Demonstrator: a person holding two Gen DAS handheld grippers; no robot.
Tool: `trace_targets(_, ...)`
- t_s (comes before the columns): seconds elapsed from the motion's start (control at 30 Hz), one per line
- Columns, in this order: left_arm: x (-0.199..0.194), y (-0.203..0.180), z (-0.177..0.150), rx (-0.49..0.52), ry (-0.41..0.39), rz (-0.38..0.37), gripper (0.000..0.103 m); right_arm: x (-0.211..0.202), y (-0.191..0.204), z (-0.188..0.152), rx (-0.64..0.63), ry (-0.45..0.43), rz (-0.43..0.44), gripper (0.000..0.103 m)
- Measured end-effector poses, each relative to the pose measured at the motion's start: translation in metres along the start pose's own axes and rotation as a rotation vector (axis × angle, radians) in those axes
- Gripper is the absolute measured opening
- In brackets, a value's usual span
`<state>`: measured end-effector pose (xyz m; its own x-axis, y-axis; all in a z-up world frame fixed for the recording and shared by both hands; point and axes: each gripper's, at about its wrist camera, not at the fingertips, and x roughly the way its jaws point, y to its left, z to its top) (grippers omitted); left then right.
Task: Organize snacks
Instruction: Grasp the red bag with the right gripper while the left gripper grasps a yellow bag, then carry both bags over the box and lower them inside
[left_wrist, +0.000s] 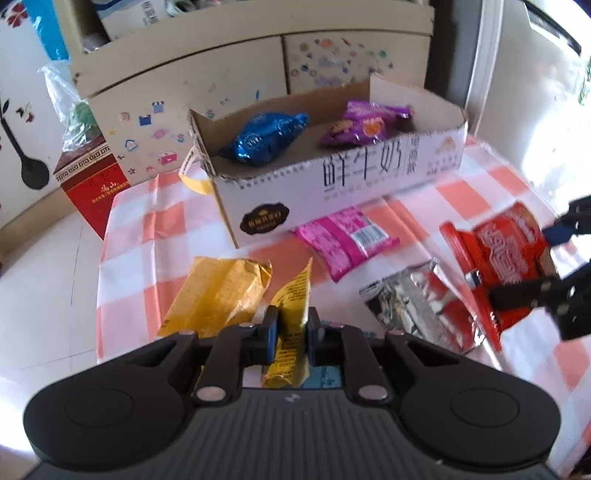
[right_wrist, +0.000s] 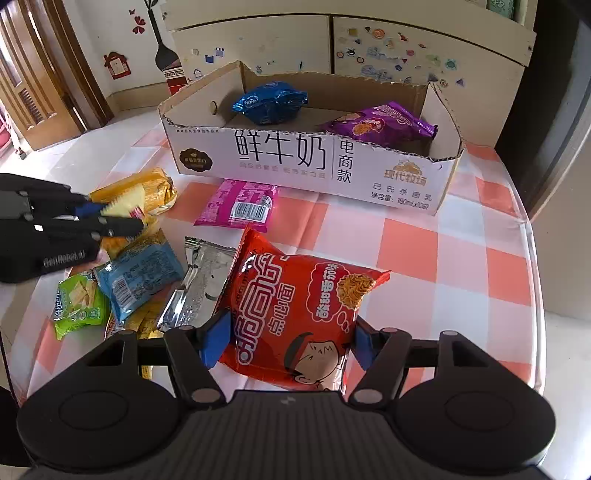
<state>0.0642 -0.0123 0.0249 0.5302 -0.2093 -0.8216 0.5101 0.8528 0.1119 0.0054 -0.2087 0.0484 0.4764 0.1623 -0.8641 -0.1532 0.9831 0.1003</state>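
Left fingers (left_wrist: 291, 326) pinching yellow packet (left_wrist: 291, 295); right fingers (right_wrist: 286, 341) clamping red noodle bag (right_wrist: 295, 314) above tabletop (right_wrist: 461, 258). Mid-pickup; next I'm carrying both into box (right_wrist: 295, 162).

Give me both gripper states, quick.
Left gripper: shut on the yellow snack packet.
Right gripper: shut on the red noodle bag.

A lived-in home room: behind the tabletop (right_wrist: 461, 236) with its pink-checked cloth stands a cream cupboard (right_wrist: 258, 40) covered in children's stickers, flower decals (right_wrist: 138, 24) on the wall left of it, a wooden door (right_wrist: 40, 92) further left.
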Motion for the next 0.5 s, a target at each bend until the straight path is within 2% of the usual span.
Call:
trace_targets(0.1, 0.009, -0.002, -0.005, 0.022, 0.023, 0.053, 0.023, 0.001, 0.002, 0.000, -0.006, 0.002, 0.003, 0.073)
trace_targets(0.2, 0.020, -0.001, -0.009, 0.008, 0.054, 0.063, 0.019, 0.002, 0.004, 0.001, -0.007, 0.005, 0.003, 0.073)
trace_targets(0.27, 0.018, 0.001, -0.007, -0.006, 0.044, 0.062, 0.014, 0.002, 0.004, 0.001, -0.007, 0.003, 0.002, 0.073)
trace_targets(0.5, -0.014, 0.004, 0.002, -0.058, -0.053, 0.037, 0.014, -0.005, 0.006, 0.006, -0.010, -0.027, 0.019, 0.073)
